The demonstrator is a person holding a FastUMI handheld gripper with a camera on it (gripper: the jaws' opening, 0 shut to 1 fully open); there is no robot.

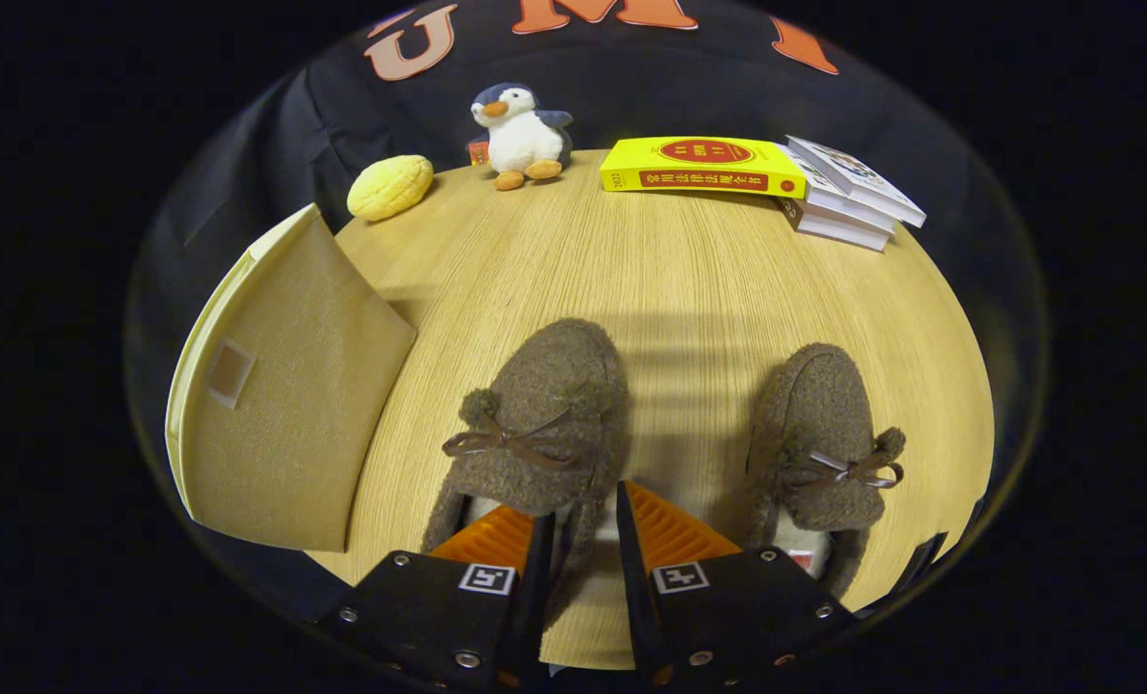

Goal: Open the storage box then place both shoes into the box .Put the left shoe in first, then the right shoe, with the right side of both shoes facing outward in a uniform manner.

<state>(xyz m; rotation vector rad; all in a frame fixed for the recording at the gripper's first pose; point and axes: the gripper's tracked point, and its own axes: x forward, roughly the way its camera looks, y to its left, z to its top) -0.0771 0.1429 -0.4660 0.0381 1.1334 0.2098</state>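
The round wooden table spreads out beyond my fingers. On its left side sits the beige fabric storage box, its lid flap shut, a small pale patch on the face turned toward me. Just ahead of my fingers lie two fuzzy brown shoes with little bows, toes pointing away: the left shoe and, apart to its right, the right shoe. At the far edge lie a yellow book touching a stack of books, then a plush penguin and a yellow bun-shaped toy. My gripper pinches the right side wall of the left shoe's heel opening, one finger inside, one outside
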